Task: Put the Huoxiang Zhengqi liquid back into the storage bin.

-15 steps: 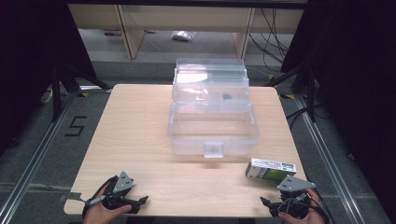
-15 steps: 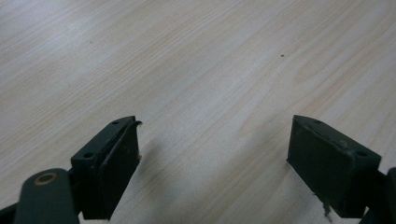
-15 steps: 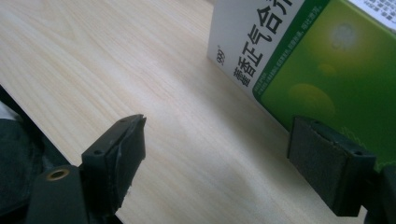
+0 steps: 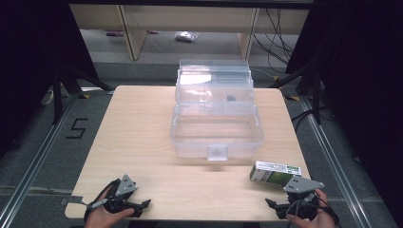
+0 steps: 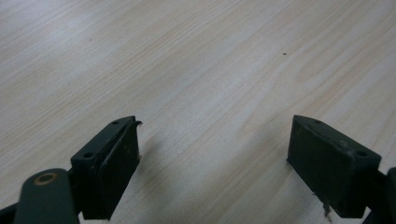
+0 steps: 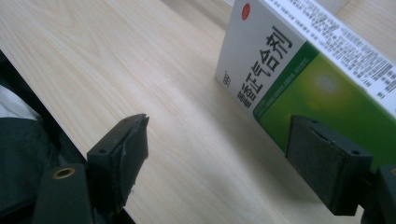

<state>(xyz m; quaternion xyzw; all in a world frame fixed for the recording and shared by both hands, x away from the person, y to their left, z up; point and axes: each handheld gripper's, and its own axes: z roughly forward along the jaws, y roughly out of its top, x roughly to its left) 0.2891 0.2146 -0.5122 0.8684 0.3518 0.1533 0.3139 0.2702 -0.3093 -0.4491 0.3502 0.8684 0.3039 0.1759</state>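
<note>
Right hand-held gripper (image 6: 217,158): jaws wide, empty, just beside green-and-white box (image 6: 308,70) | left hand-held gripper (image 5: 212,163): jaws wide, over bare tabletop (image 5: 187,70)

The high view is evenly lit from above: the wooden surface (image 4: 142,133) is bright, while both sides beyond it sink into near-black. A pale glare patch sits on the clear plastic box (image 4: 214,118), which casts a soft shadow toward the near edge. In the left gripper view, light falls off toward the lower corners. In the right gripper view the green-and-white carton (image 6: 317,70) blurs at its far end.
</note>
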